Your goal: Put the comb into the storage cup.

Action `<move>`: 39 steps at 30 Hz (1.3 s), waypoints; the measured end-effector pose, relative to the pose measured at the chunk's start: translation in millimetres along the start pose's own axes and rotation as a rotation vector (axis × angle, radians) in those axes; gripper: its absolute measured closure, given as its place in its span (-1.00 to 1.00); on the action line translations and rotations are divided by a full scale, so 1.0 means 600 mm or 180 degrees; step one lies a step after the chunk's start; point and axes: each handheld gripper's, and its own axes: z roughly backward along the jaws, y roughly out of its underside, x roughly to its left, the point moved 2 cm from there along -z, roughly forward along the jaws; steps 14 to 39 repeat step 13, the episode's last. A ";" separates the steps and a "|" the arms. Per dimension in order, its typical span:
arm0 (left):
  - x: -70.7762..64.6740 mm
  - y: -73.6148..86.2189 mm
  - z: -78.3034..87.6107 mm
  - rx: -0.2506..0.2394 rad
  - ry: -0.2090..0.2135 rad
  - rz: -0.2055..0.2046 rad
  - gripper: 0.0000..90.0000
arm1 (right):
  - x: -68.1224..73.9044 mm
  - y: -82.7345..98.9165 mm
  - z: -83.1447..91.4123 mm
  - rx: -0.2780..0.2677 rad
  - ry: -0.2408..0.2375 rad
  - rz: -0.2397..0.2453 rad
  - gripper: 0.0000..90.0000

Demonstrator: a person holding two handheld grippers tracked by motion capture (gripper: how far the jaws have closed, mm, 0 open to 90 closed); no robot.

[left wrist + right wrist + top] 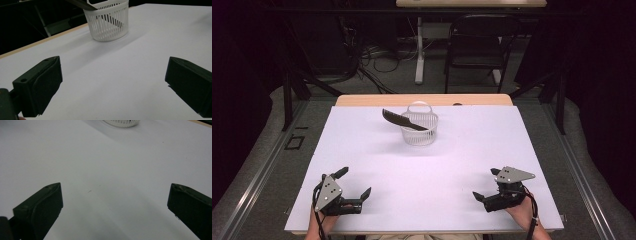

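White table before us — the black comb already lies across the white basket at twelve o'clock; left gripper and right gripper rest spread, empty — little seems left.

comb across basket rim; left gripper, right gripper jaws apart

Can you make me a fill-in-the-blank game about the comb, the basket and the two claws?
1. The black comb sticks out of the white ____.
2. The basket stands on the far part of the white ____.
3. The left claw and the right claw both have jaws that are ____.
4. The colour of the comb is ____.

Missing words: basket; table; open; black
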 end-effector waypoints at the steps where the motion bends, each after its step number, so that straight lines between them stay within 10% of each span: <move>1: 0.000 0.000 0.000 -0.0001 0.0000 0.0000 -0.97 | 0.000 0.001 0.002 -0.0015 0.0012 -0.0001 -1.00; 39: 0.001 0.001 -0.003 0.0028 0.0004 0.0014 -0.97 | -0.001 0.004 0.017 -0.0155 0.0107 0.0026 -1.00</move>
